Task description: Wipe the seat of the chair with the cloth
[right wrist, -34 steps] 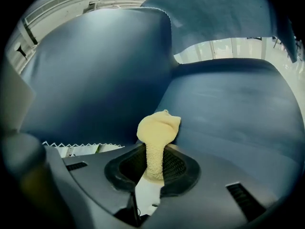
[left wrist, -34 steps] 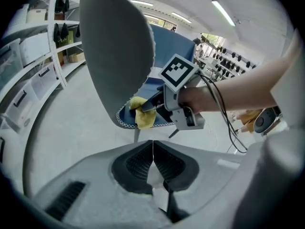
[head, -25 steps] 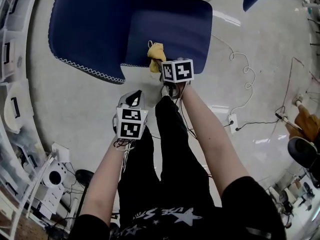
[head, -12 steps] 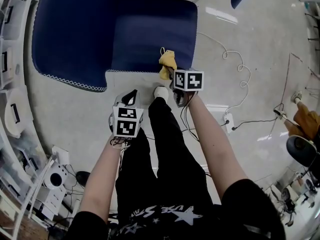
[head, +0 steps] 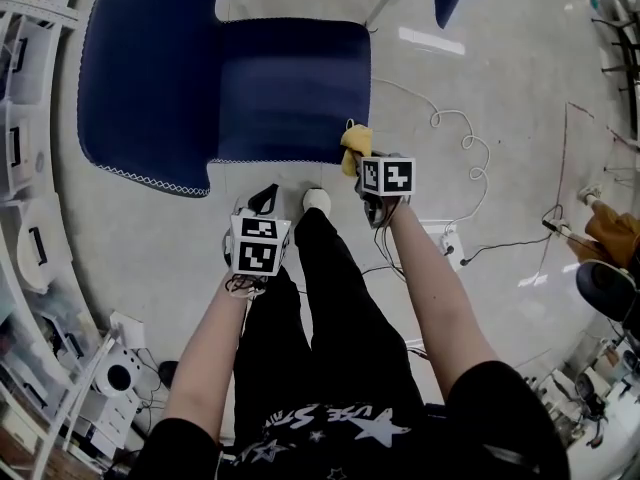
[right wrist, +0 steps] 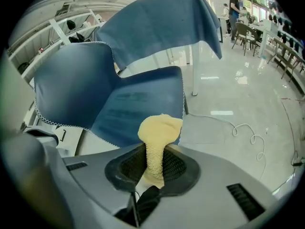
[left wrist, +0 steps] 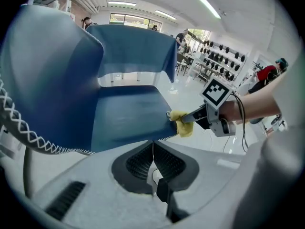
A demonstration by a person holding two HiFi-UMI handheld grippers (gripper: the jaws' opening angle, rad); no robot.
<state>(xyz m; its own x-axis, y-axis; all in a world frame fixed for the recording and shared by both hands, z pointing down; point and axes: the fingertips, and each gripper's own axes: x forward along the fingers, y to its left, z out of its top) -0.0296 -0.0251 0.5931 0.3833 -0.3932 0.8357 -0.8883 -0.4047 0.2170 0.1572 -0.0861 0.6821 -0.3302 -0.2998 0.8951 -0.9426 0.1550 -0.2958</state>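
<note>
A person stands in front of a blue chair (head: 290, 78) and holds a pair of tongs in each hand.

The right tongs (head: 358, 158) are squeezed shut on a yellow cloth (head: 352, 138). In the right gripper view, the cloth (right wrist: 159, 128) is pinched thin between the jaws, and a round puff of it sticks out past the tips. The cloth sits right at the near corner of the chair's seat (right wrist: 138, 104), on the side away from the big blue cover. From the left gripper view, the cloth (left wrist: 183, 125) hangs at the seat's edge. I cannot tell if it presses on the seat.

The left tongs (head: 265, 198) are closed tight with nothing in them. They hang over the floor, just in front of the chair's near edge.

A big blue cover (head: 150, 88) with white zigzag stitches lies beside the seat.

Each pair of tongs has a cube (head: 388, 175) with black and white squares on it, but no words.

The person's black shirt (head: 320, 438) has white stars and some letters, too bent to read.

A white cable (head: 455, 128) curls on the floor beside the chair, and a white shoe (head: 317, 200) pokes out just in front of it.
</note>
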